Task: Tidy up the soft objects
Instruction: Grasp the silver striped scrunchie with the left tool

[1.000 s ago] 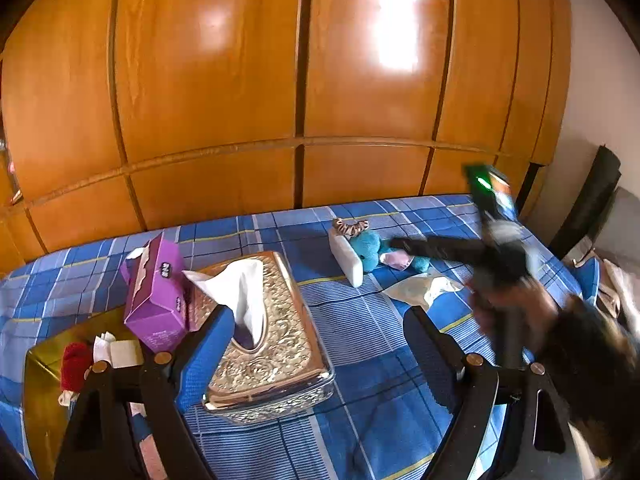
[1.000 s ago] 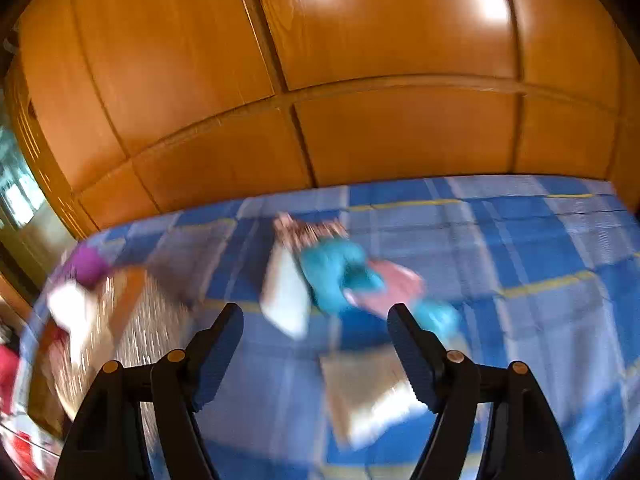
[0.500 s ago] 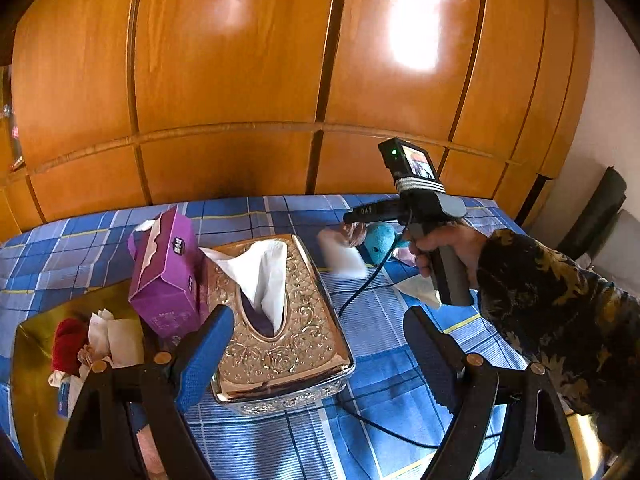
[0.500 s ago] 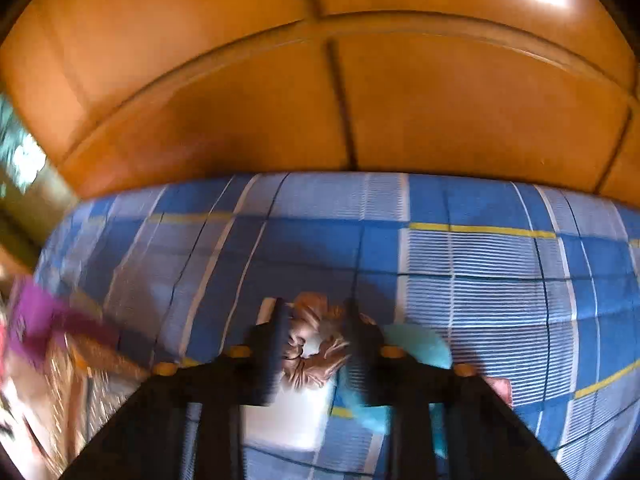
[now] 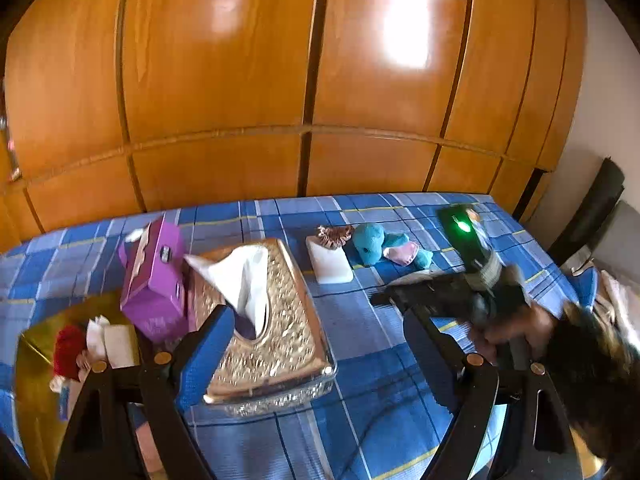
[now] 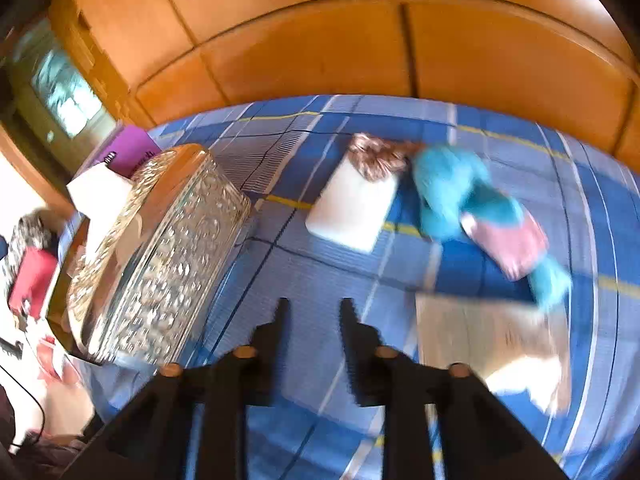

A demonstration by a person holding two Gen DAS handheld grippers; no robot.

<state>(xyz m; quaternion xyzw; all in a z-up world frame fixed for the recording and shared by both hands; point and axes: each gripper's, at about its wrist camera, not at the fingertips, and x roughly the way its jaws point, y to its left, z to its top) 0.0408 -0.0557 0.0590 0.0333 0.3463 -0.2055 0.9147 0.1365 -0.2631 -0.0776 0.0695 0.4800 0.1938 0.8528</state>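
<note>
A brown scrunchie point(image 5: 335, 235) lies on the far end of a white foam pad point(image 5: 329, 260) on the blue checked bedcover; both also show in the right wrist view, scrunchie point(image 6: 380, 156) on pad point(image 6: 352, 210). A teal plush toy point(image 5: 380, 243) with a pink belly lies right of them, also in the right wrist view point(image 6: 472, 200). A flat cream cloth point(image 6: 492, 336) lies nearer. My left gripper point(image 5: 316, 316) is open and empty over the gold tissue box point(image 5: 264, 320). My right gripper point(image 6: 312, 304) has its fingers close together with nothing between them, short of the pad.
A purple tissue carton point(image 5: 156, 276) stands left of the gold box. A gold tray point(image 5: 36, 360) at the left holds a red plush item point(image 5: 68, 348) and tissues. A wooden wardrobe point(image 5: 312, 80) backs the bed. A dark chair point(image 5: 592, 208) stands at the right.
My right gripper was closed around the scrunchie half a second ago; now it has pulled back and down without it, and the scrunchie stays on the pad. The left gripper barely moved.
</note>
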